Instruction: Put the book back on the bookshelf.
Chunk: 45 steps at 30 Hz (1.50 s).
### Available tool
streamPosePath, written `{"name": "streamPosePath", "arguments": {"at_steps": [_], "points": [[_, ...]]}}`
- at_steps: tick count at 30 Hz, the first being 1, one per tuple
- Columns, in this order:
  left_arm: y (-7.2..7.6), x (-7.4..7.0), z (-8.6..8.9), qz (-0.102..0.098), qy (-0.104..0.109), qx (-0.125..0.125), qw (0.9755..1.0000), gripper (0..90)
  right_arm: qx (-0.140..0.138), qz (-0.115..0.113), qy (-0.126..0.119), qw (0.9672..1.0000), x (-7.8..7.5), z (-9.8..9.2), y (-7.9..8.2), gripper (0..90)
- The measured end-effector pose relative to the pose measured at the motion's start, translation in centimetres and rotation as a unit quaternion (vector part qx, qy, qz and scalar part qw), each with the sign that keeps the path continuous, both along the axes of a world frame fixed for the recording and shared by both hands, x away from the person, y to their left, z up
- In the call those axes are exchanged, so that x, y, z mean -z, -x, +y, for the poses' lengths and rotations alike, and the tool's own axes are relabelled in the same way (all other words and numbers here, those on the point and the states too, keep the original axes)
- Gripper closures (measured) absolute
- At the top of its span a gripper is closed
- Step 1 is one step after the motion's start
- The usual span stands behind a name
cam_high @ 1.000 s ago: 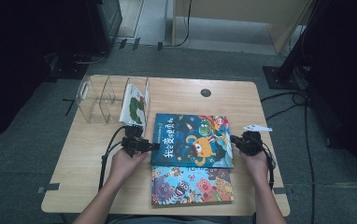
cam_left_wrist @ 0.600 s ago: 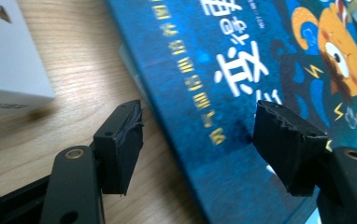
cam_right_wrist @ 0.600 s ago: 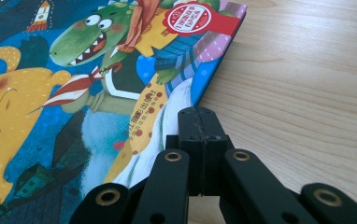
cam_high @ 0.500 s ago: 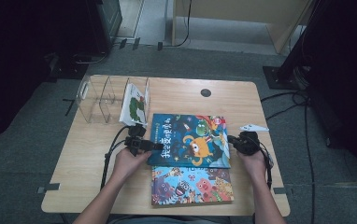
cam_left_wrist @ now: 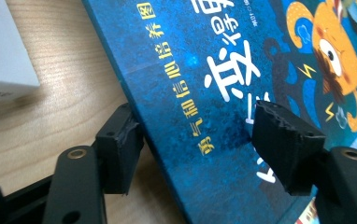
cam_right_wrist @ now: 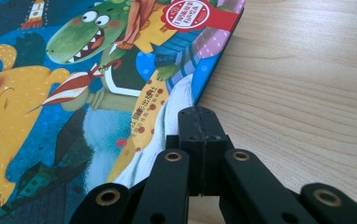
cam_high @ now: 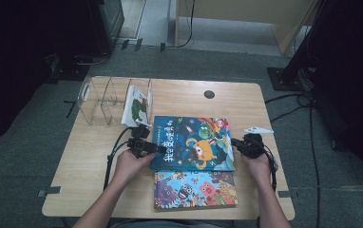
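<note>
While both grippers meet a blue picture book (cam_high: 192, 144) at its side edges, it rests on the wooden table (cam_high: 89, 156).
Left gripper (cam_high: 152, 148): its jaws, just narrowed a little, stand wide astride the spine edge, pads not clearly pressing. Right gripper (cam_high: 236, 144): jaws fully together, tip touching the opposite edge. A second book (cam_high: 195, 190) lies partly beneath, a clear rack (cam_high: 104, 101) beyond.
</note>
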State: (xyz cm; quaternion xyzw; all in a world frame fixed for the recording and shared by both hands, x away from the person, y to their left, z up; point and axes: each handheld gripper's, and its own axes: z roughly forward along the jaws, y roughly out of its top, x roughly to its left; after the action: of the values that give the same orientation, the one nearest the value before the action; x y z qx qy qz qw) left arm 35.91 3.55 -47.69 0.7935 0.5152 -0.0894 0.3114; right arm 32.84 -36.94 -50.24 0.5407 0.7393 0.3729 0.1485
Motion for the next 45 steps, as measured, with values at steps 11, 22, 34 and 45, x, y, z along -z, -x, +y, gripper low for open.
{"name": "streamPosePath", "arguments": {"at_steps": [11,22,34,45], "points": [[0.4,-3.4,0.8,-0.011,0.044,0.000,0.9990,45.6,-0.007,0.002,-0.008,0.9999,-0.1,0.3,0.1,90.0],[-0.4,-5.8,0.9,0.009,0.053,0.006,0.9985,51.8,-0.015,-0.001,0.000,0.9999,-0.2,0.9,0.2,90.0],[-1.6,-8.0,0.5,0.032,0.101,0.012,0.9943,60.2,-0.029,-0.010,0.019,0.9994,-0.4,1.9,0.4,90.0],[-2.5,-10.5,-0.4,0.037,0.082,0.015,0.9958,65.6,-0.067,-0.018,0.007,0.9975,-0.6,3.6,0.8,90.0]]}}
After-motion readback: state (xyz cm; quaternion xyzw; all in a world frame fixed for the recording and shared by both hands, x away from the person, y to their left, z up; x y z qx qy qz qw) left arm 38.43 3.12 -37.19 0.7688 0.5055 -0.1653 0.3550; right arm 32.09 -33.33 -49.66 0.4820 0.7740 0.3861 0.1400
